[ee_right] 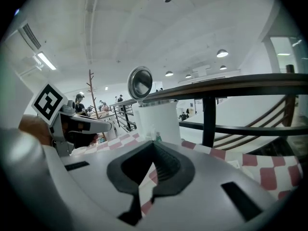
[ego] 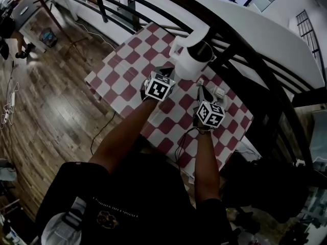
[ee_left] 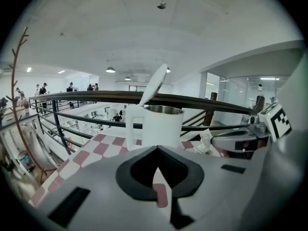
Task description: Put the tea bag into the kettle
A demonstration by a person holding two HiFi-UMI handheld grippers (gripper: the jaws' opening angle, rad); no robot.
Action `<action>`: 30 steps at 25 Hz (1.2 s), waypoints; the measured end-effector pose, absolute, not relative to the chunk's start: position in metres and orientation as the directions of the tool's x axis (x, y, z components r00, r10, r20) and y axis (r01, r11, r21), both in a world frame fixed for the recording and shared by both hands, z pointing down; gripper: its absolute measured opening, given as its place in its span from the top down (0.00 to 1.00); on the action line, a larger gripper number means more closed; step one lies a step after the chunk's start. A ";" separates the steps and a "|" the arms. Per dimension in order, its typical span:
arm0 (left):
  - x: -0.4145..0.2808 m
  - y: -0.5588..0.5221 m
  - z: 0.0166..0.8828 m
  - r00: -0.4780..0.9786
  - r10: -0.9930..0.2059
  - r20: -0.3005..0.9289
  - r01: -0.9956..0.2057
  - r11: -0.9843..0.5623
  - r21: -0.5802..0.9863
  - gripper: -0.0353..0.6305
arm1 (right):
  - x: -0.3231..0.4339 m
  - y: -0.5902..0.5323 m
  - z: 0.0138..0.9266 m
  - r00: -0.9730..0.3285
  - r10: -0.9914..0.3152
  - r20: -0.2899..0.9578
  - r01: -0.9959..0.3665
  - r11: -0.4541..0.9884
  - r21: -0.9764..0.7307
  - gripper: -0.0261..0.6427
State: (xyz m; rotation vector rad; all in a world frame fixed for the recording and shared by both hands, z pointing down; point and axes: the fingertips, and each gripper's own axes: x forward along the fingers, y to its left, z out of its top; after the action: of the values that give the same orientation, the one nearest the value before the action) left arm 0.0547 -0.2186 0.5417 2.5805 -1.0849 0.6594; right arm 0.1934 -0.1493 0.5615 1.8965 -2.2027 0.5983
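left gripper [ego: 167,71]: jaws together, nothing between them; points forward, tilted slightly down
right gripper [ego: 200,86]: jaws closed, small pale tea bag [ee_right: 155,137] pinched at the tips; same forward-down tilt
spacing: right gripper just off the left gripper's right flank, not touching, a little behind it
left forearm [ego: 122,137]: bare, stretched forward
right forearm [ego: 205,160]: bare, stretched forward

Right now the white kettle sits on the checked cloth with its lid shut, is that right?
Not quite. The lid is not shut: it stands flipped open, as the left gripper view shows. The white kettle does sit on the checked cloth.
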 end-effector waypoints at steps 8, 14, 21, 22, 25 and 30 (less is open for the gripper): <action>0.042 -0.232 0.525 0.608 -0.635 0.476 -0.744 -0.665 0.064 0.94 | 0.183 -0.167 0.530 -0.188 -0.927 0.323 -0.975 0.138 -0.173 0.94; 0.045 -0.241 0.513 0.621 -0.643 0.449 -0.746 -0.660 0.085 0.94 | 0.187 -0.176 0.512 -0.174 -0.943 0.284 -0.978 0.131 -0.164 0.94; 0.048 -0.247 0.505 0.634 -0.638 0.436 -0.736 -0.671 0.089 0.94 | 0.193 -0.184 0.502 -0.158 -0.951 0.265 -0.980 0.119 -0.156 0.94; 0.048 -0.249 0.504 0.636 -0.639 0.433 -0.735 -0.673 0.087 0.94 | 0.193 -0.185 0.500 -0.157 -0.952 0.262 -0.981 0.118 -0.156 0.94; 0.049 -0.250 0.502 0.645 -0.634 0.427 -0.732 -0.674 0.104 0.94 | 0.191 -0.188 0.493 -0.154 -0.956 0.249 -0.981 0.118 -0.152 0.94; 0.052 -0.255 0.494 0.656 -0.632 0.412 -0.724 -0.682 0.107 0.94 | 0.192 -0.197 0.482 -0.150 -0.963 0.224 -0.982 0.118 -0.149 0.94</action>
State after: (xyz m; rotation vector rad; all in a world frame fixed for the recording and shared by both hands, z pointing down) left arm 0.0515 -0.2546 0.4942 2.6136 -1.0931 0.5035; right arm 0.1919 -0.1969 0.4817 2.0006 -2.2943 0.4026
